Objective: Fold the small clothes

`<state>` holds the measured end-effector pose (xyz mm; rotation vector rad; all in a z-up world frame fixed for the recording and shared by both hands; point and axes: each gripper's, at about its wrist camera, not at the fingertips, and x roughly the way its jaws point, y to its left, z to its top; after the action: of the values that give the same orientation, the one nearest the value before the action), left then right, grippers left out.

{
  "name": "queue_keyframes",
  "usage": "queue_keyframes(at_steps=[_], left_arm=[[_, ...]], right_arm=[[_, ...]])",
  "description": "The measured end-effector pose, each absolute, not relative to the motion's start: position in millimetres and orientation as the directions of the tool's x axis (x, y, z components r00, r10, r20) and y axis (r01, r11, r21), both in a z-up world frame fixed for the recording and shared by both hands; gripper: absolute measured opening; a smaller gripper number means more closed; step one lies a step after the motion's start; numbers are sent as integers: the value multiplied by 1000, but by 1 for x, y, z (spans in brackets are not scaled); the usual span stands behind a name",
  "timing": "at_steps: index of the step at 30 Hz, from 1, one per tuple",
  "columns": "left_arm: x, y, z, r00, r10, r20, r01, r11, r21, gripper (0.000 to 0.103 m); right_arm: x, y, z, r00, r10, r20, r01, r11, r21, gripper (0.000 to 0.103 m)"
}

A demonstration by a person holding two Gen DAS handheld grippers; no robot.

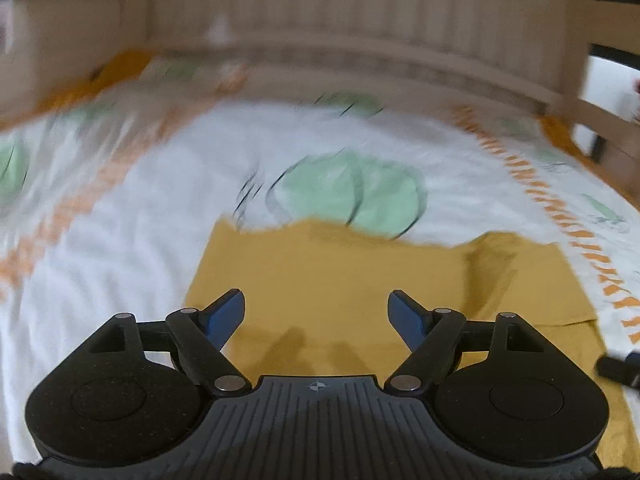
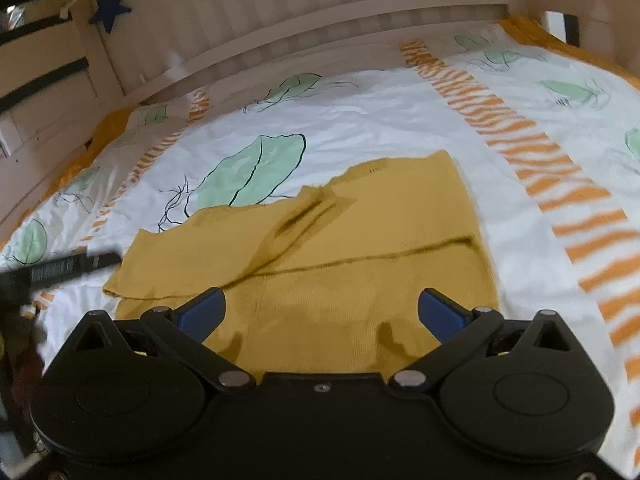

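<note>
No legible text or labels anywhere.

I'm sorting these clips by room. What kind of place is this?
Most likely a child's bedroom: a bed with a leaf-print bedsheet, a pale wooden slatted headboard and a blue star ornament hanging beside it.

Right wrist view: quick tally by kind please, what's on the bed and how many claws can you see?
Mustard garment: 1, lying flat on the leaf-print bedsheet
Claws: 2, the right claw with jaws open and empty, plus the left claw poking in at the left edge
Blue star on the bed frame: 1
Total: 4
</note>
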<state>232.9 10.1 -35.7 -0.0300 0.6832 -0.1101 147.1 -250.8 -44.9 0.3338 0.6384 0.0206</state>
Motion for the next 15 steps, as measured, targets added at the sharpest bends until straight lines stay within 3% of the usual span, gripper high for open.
queue_keyframes(at_steps=[7,11,15], left_arm=[[246,51,-74,660,-93,-745,22,994,-105,78],[246,62,-92,634,-123,-763,32,991,-134,78],[246,52,-97,643,-95,-760,82,995,-56,82]], right_arm=[[192,-241,-37,794,89,-602,73,968,240,91],[221,-232,-38,788,69,-611,70,977,200,85],[251,-224,-43,772,72,-631,78,975,207,80]])
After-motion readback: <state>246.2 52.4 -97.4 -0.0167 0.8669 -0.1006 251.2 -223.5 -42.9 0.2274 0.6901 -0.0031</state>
